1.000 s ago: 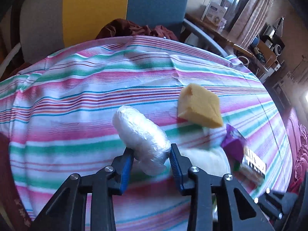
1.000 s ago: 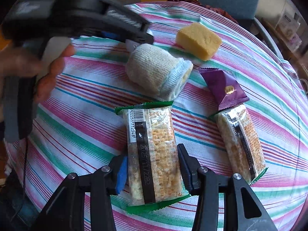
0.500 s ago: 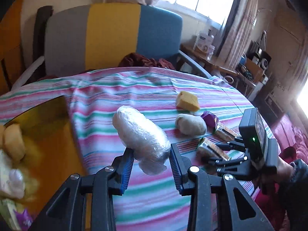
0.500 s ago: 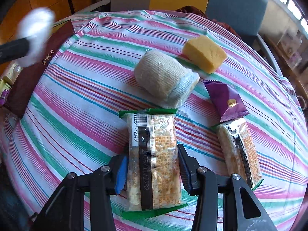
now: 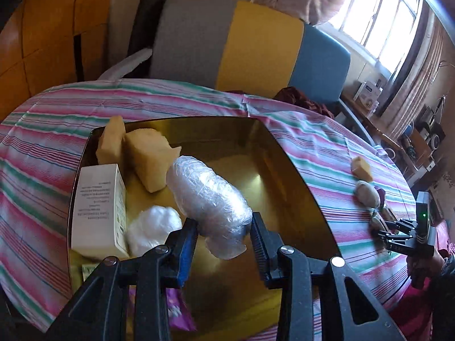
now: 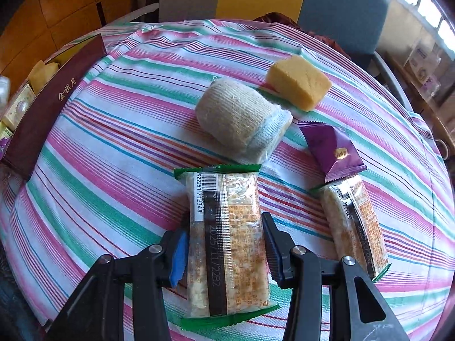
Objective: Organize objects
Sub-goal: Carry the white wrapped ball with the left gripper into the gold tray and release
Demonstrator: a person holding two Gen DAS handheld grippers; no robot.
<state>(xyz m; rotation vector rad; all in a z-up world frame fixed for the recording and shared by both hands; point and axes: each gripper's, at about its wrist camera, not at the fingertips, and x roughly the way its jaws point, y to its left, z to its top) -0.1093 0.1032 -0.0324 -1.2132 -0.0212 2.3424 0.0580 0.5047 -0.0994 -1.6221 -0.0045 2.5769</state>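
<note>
My left gripper (image 5: 223,244) is shut on a plastic-wrapped white roll (image 5: 209,201) and holds it above the gold-lined box (image 5: 284,153). The box holds two yellow sponge blocks (image 5: 148,159), a white carton (image 5: 98,210), a white ball (image 5: 153,227) and a purple packet (image 5: 177,312). My right gripper (image 6: 224,250) is shut on a green-edged cracker packet (image 6: 227,238) lying on the striped tablecloth (image 6: 113,130). The right gripper also shows in the left wrist view (image 5: 398,233).
On the cloth lie a rolled beige sock (image 6: 241,119), a yellow sponge block (image 6: 298,81), a purple packet (image 6: 332,150) and a second cracker packet (image 6: 355,221). The box's maroon side (image 6: 48,110) stands at the left. A striped chair (image 5: 241,45) stands behind the table.
My left gripper has swung left with the wrapped roll, from over the cloth to above the box. My right gripper stays around the cracker packet.
</note>
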